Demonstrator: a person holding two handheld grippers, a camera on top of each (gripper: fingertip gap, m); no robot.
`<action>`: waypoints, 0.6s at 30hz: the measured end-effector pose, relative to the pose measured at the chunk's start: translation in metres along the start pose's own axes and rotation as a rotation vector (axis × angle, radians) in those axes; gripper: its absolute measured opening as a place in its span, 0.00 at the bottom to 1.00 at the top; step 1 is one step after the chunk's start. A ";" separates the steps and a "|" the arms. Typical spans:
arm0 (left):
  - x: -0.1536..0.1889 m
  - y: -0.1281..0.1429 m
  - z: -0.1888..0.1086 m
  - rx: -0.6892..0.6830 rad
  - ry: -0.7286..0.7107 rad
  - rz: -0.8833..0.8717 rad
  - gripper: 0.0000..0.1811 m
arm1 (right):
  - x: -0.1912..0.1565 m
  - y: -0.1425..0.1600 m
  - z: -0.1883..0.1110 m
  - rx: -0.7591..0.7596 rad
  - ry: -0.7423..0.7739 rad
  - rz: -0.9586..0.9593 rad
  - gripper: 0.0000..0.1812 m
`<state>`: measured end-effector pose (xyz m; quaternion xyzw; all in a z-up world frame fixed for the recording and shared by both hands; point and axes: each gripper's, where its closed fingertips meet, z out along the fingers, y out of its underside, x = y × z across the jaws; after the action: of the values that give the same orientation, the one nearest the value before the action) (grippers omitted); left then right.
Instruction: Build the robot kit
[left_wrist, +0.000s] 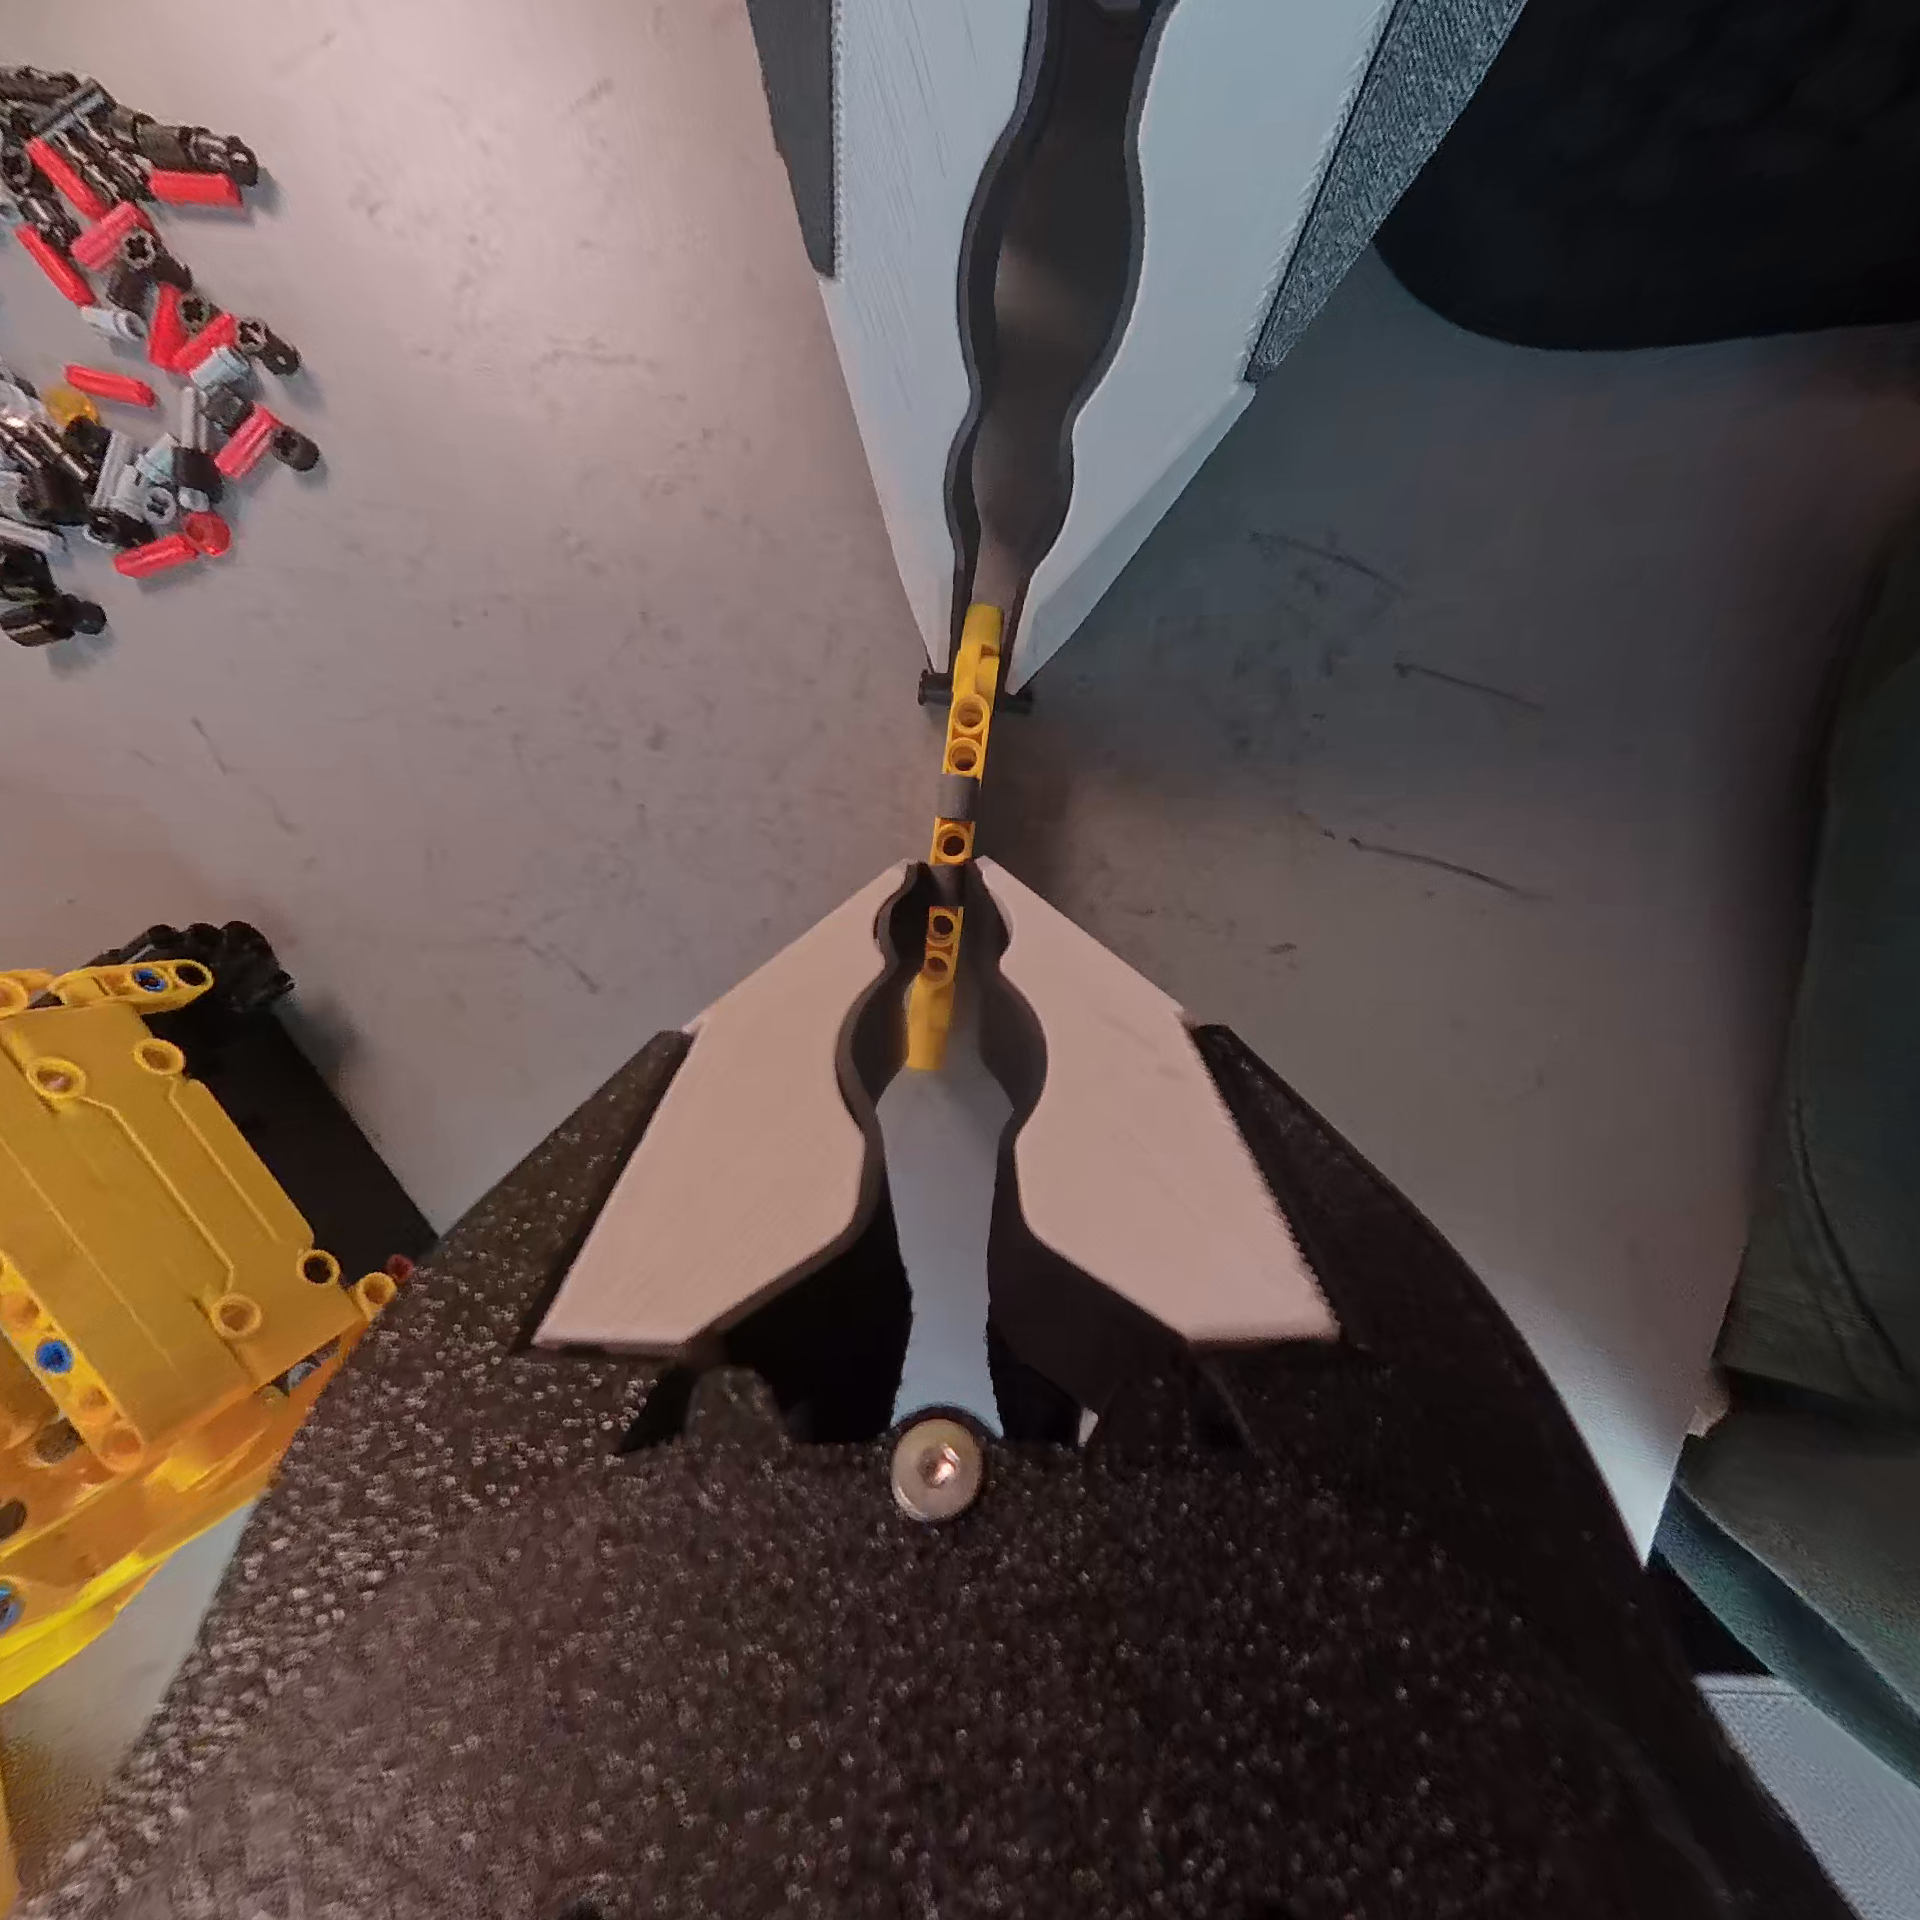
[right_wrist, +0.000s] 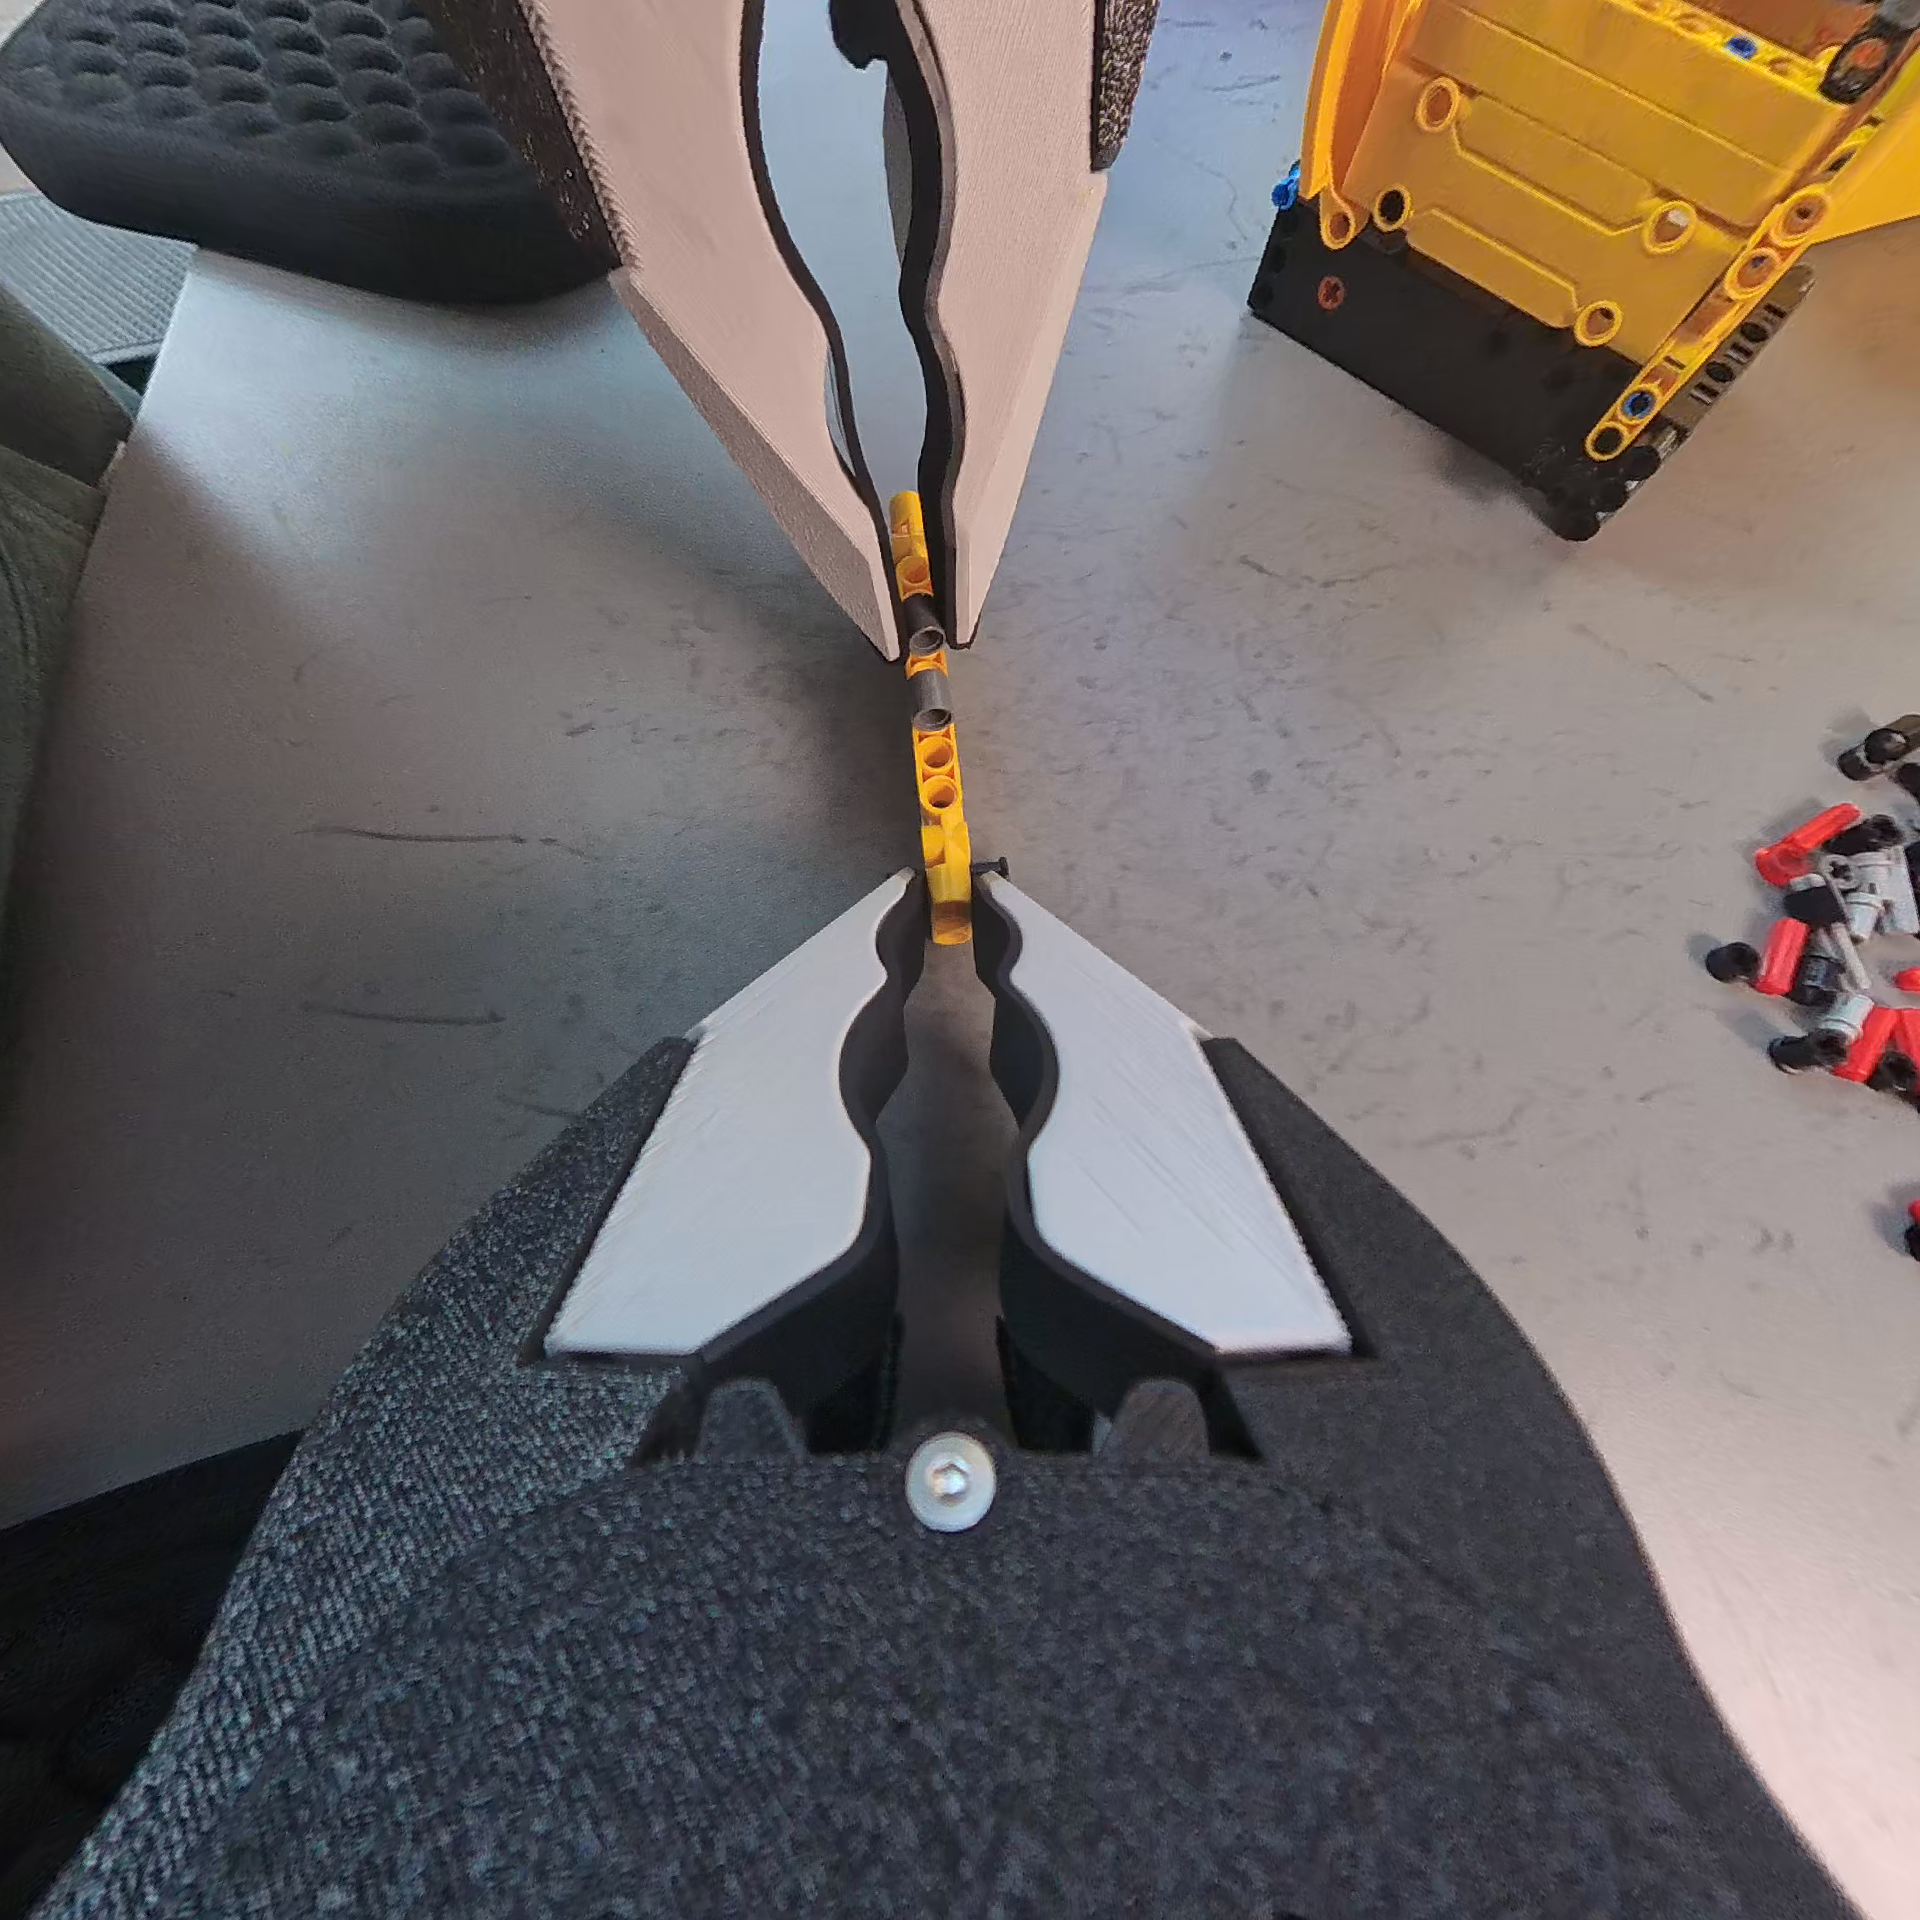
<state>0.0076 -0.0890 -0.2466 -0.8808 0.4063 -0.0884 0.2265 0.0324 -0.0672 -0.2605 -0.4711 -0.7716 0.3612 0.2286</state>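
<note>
A thin yellow building-toy beam (left_wrist: 962, 743) with round holes and dark grey sleeves spans between both grippers above the grey table. My left gripper (left_wrist: 943, 868) is shut on one end of it. My right gripper (right_wrist: 948, 881) is shut on the other end, where a yellow connector with a small black pin sits. In the left wrist view the right gripper (left_wrist: 977, 665) comes in from the top. In the right wrist view the left gripper (right_wrist: 925, 644) comes in from the top and the beam (right_wrist: 935, 769) runs between the two.
A partly built yellow and black toy model (left_wrist: 135, 1195) stands at the left, also in the right wrist view (right_wrist: 1558, 239). A pile of small red, black and grey pins (left_wrist: 125, 343) lies far left, also in the right wrist view (right_wrist: 1839, 935). A dark cushion (right_wrist: 260, 135) lies beyond the table edge. Spacing between my two grippers at the tips: around 5 cm.
</note>
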 end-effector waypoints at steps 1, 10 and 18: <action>0.000 0.000 0.000 -0.008 -0.011 0.019 0.03 | 0.000 0.000 0.000 0.000 0.000 -0.001 0.04; 0.002 0.006 -0.001 0.049 0.005 -0.014 0.15 | -0.001 0.002 0.000 -0.011 0.005 -0.017 0.04; 0.001 0.022 0.000 0.184 -0.039 -0.038 0.09 | -0.004 0.001 0.000 -0.006 -0.023 -0.018 0.08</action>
<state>-0.0071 -0.1021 -0.2568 -0.8653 0.3753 -0.1127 0.3127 0.0351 -0.0703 -0.2616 -0.4606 -0.7796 0.3620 0.2214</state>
